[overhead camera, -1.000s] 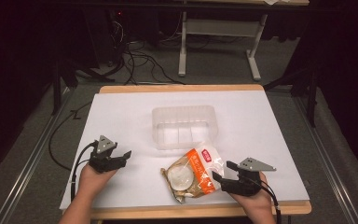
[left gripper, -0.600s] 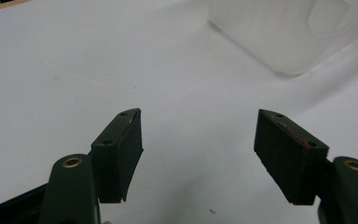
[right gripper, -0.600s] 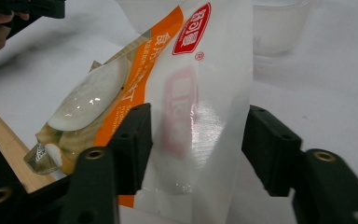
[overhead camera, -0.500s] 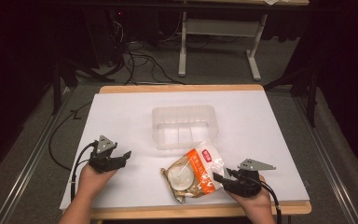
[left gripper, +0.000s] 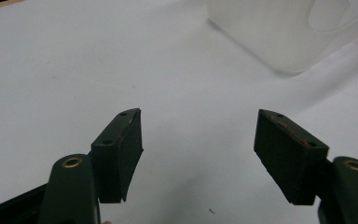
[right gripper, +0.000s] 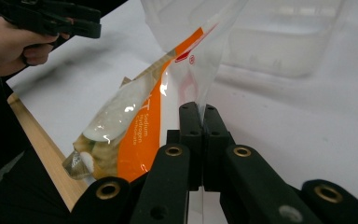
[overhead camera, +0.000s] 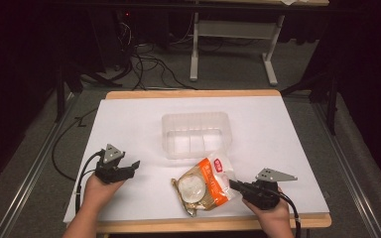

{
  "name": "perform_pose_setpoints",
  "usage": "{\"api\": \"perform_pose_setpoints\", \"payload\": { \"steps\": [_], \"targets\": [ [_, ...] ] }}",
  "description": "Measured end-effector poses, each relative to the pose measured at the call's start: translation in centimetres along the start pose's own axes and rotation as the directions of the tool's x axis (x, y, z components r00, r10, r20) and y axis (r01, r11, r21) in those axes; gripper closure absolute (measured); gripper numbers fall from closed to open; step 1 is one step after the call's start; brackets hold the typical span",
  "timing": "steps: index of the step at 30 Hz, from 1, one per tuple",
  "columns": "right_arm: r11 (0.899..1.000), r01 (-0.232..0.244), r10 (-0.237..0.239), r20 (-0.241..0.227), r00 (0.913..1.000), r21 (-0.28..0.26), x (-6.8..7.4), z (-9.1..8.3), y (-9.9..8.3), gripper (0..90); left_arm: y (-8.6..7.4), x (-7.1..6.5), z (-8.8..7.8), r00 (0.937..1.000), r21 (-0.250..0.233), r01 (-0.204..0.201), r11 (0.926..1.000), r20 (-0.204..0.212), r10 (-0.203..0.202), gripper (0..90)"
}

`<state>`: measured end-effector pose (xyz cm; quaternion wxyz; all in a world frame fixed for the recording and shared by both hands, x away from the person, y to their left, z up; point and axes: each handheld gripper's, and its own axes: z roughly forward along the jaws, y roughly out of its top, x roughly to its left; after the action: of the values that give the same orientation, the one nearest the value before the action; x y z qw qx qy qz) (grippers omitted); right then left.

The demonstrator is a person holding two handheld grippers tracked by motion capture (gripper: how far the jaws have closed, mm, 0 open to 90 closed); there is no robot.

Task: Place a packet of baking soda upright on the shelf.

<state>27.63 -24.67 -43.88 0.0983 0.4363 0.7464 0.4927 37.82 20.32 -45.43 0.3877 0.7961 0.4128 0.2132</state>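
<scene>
Right tongs (right gripper: 204, 112): jaws pressed together, pinching the clear edge of the snack bag (right gripper: 140, 116), low over the table's near right side.
Snack bag: orange and clear, a pale round piece showing through; it stretches out ahead of the right tongs, its far corner lifted toward the container.
Left tongs (left gripper: 198, 135): jaws spread wide with bare white table (left gripper: 74, 70) between them.
Clear container (overhead camera: 196, 134): beyond both tongs, mid-table; from the left tongs it sits ahead and off to the right, well apart.
</scene>
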Motion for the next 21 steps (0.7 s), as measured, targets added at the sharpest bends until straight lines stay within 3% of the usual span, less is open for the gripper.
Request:
{"api": "perform_pose_setpoints", "payload": {
  "steps": [5, 6, 12, 14, 17, 21],
  "targets": [
    [0.997, 0.057, -0.056, 0.020, 0.9982, -0.054, 0.8, -0.9, 0.9, 90.0, 0.0, 0.0, 0.0, 1.0000, 0.000, -0.002, 1.0000, 0.000, 0.002, 32.8],
    [0.995, 0.063, -0.060, 0.039, 0.9974, -0.080, 0.8, -1.4, 1.1, 90.0, 0.0, 0.0, 0.0, 1.0000, -0.001, -0.001, 1.0000, 0.000, 0.001, 32.8],
    [0.989, 0.081, -0.070, 0.090, 0.9935, -0.121, 0.2, -2.9, 1.8, 90.0, 0.0, 0.1, 0.0, 1.0000, 0.002, -0.003, 1.0000, 0.000, 0.003, 32.8],
    [0.986, 0.087, -0.068, 0.136, 0.9884, -0.141, -0.1, -3.7, 2.0, 90.0, 0.0, 0.1, 0.0, 1.0000, 0.001, -0.003, 1.0000, 0.000, 0.003, 32.8],
    [0.984, 0.089, -0.064, 0.162, 0.9847, -0.154, -0.4, -4.2, 2.2, 90.0, 0.0, 0.0, 0.0, 1.0000, 0.003, -0.003, 1.0000, 0.001, 0.003, 32.8],
    [0.978, 0.090, -0.046, 0.227, 0.9728, -0.190, -1.5, -5.6, 2.6, 90.0, 0.0, 0.0, 0.1, 1.0000, 0.003, -0.004, 1.0000, 0.002, 0.004, 32.9]
  ]
}}
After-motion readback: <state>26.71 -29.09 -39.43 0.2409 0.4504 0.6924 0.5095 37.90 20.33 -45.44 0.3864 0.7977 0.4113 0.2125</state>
